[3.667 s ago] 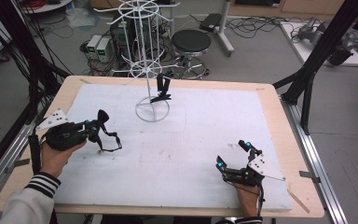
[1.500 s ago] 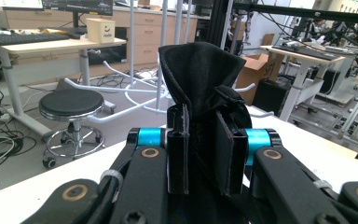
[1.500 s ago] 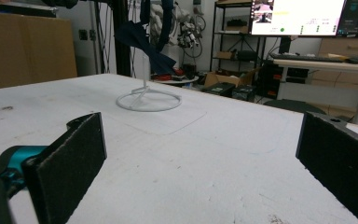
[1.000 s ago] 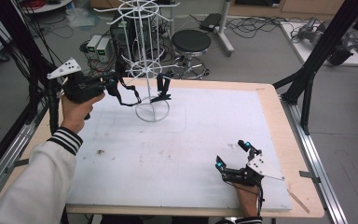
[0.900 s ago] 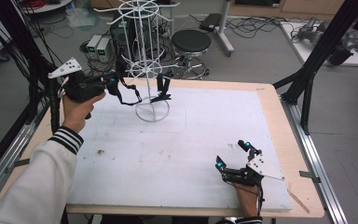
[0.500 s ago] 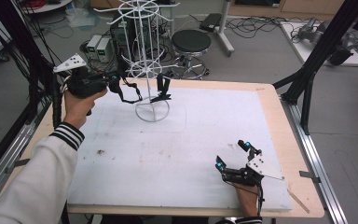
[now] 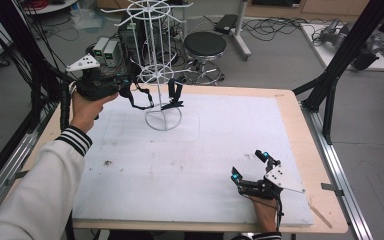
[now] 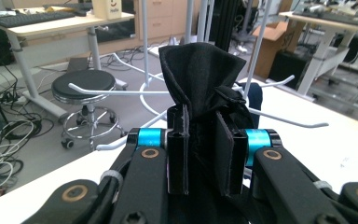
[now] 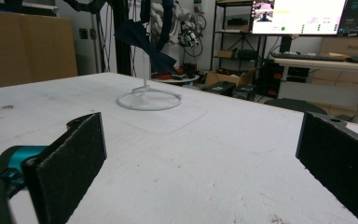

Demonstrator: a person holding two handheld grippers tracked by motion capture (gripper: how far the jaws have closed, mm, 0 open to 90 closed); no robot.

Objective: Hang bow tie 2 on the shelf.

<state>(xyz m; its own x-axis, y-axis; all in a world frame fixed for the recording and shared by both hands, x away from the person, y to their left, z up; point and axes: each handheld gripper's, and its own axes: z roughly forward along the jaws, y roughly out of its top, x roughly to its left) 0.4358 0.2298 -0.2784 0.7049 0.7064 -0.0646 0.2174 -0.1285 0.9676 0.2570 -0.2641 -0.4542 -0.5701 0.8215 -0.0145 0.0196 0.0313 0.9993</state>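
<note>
Across the far left corner of the white table (image 7: 190, 165) the biggest change is the person's left arm, which earlier rested low at the near left edge and has since swung up and away to the wire rack (image 7: 156, 55) standing at the far side. That rack, a white stand with a ring base and spokes for hooks, has not shifted. The left gripper (image 7: 130, 91) is now held level beside the rack's lower ring of hooks, its jaws pressed together on a black strap (image 8: 204, 81), whose bunched fabric stands up between the pads in the left gripper view while a loop of it hangs below in the high view. A hook (image 8: 279, 122) runs just behind the strap there, so I judge the work to be at the hanging step, with the loop not yet on a hook. Another dark strap (image 7: 173, 96) already hangs from the rack, just right of the gripper, unchanged from the earlier pictures. At the near right the right gripper (image 7: 250, 167) lies on the table, jaws spread wide and empty, where it was before. Over the last second the left gripper has only edged closer to the rack.
</note>
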